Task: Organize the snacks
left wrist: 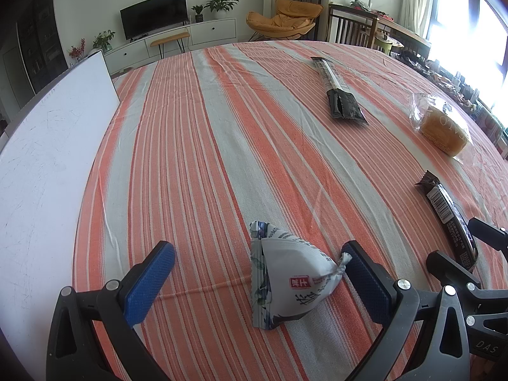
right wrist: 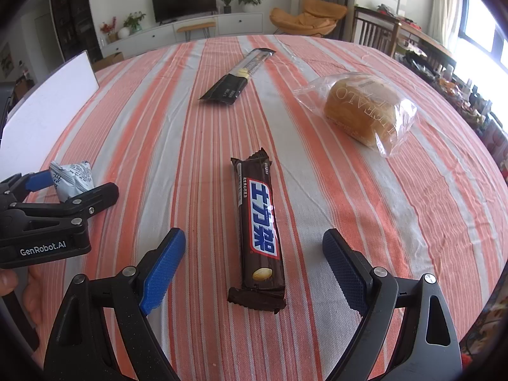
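I had both tools low over the bench [right wrist: 397, 209], which was covered in an orange, grey and white striped cloth. My left hand-held gripper [left wrist: 257, 273] was spread wide, with a white pyramid-shaped snack pouch printed with blue flowers and a red seal [left wrist: 285, 276] lying between its blue pads; the pouch's twisted corner touched the right pad [left wrist: 365, 282], the left pad stood apart from it. My right hand-held gripper [right wrist: 254, 266] was also spread wide, straddling the near end of a brown chocolate bar wrapper with blue and white lettering [right wrist: 258, 238], neither pad touching it.

Count of snacks on the cloth: four. One pouch, one chocolate bar, one long black stick-biscuit pack with a clear window [right wrist: 238, 79] at the far middle, one golden bread loaf in a clear plastic bag [right wrist: 362, 111] to the far right. All four lay well apart from one another.

One white flat board [left wrist: 47, 158] sat at the left edge of the bench, with nothing on the part I could see. No box or basket showed in either view.
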Tool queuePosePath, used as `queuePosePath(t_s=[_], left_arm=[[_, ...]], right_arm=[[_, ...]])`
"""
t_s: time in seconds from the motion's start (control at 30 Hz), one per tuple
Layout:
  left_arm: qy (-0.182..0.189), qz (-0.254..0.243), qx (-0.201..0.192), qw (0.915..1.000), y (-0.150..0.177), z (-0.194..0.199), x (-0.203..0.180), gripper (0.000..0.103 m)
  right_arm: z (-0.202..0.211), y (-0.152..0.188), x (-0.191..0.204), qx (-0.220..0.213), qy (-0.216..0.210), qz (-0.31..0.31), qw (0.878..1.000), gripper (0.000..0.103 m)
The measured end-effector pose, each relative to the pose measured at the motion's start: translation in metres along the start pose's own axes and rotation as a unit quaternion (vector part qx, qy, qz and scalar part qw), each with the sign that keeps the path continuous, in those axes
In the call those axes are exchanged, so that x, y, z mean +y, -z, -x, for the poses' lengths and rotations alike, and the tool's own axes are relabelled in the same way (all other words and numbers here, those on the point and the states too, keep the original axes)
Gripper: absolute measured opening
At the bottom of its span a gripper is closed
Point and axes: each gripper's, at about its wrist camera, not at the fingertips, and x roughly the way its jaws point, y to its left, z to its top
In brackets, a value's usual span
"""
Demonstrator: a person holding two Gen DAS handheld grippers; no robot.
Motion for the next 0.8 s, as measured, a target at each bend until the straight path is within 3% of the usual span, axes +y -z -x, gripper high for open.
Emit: queuePosePath(t_s=[0.53,0.63,0.67,0.73,0.77,0.8], left_arm=[[0.0,0.001,0.004,1.0,0.0,0.001,-0.001,0.103],[0.012,-0.016,0.035,0.9992,-0.004,0.0,-0.004,0.103],[0.016,-0.021,0.042,0.9987,-0.005,0.0,-0.005,0.1],[0.02,-0.026,0.032,0.9989,-0.004,0.009,-0.006,0.075],[0.02,-0.029,0.027,0.999,-0.004,0.013,-0.007,0.05],[0.018,-0.03,0.033,0.9988,-0.004,0.015,-0.007,0.05]], right_arm=[[0.0,-0.001,0.0,0.003,-0.003,-0.001,1.0,0.091],[-0.004,-0.012,-0.002,0.048,-0.023,0.001,0.999,0.091],[-0.005,-0.018,-0.005,0.072,-0.04,0.0,0.997,0.09],[-0.008,-0.032,-0.015,0.103,-0.08,-0.022,0.991,0.086],[-0.011,-0.037,-0.02,0.117,-0.093,-0.028,0.988,0.083],[-0.014,-0.041,-0.023,0.127,-0.096,-0.027,0.987,0.047]])
